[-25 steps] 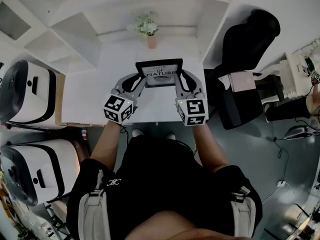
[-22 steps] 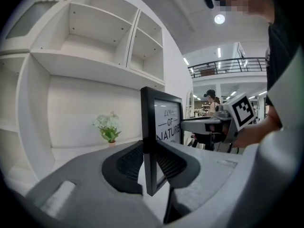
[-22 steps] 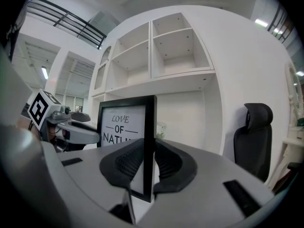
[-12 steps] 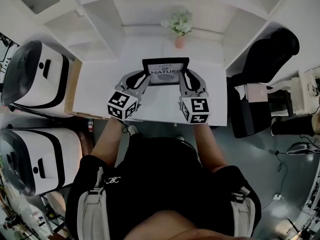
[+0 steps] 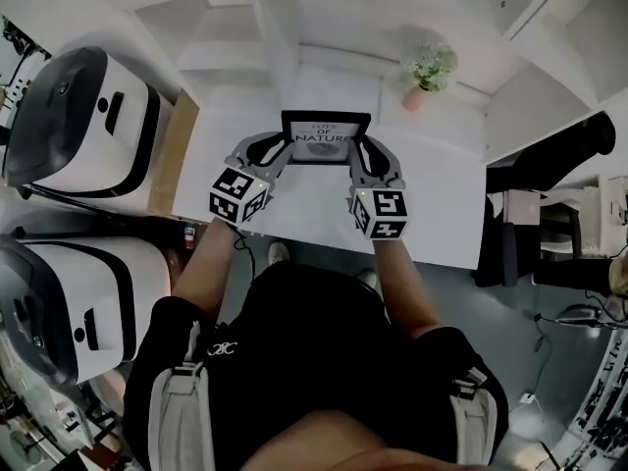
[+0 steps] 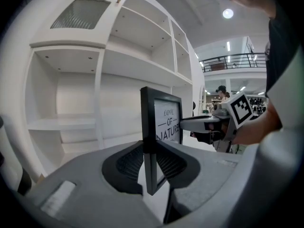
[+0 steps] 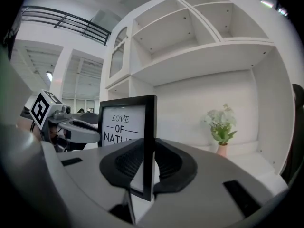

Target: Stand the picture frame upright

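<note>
**Frame Upright in a Two-Sided Grip, Release Yet to Come**

The black-rimmed picture frame (image 5: 326, 137), a rectangular one with a white print reading "LOVE OF NATURE", is held over the white table (image 5: 432, 199). It sits toward the table's back edge, just in front of the white shelving unit (image 5: 245, 37). The left gripper (image 5: 279, 153) has its jaws drawn in to a narrow gap on the frame's left edge, with the ribbed black pads pressing the rim from front and back. The right gripper (image 5: 359, 155) clamps the right edge in the same way. Each gripper view shows the rim standing vertical between the pads, with the printed face turned toward the person. A small green plant in a pink pot (image 5: 427, 72) stands at the back of the table, well to the right of the frame.

Most of the task looks done, since the frame is vertical and faces forward. What seems to remain is to seat its lower edge on the table, confirm that it stands on its own support, and open both grippers. No view shows whether the bottom edge touches the tabletop, and none shows a stand behind the frame. Until that support is confirmed, letting go on either side could tip the frame.
</note>
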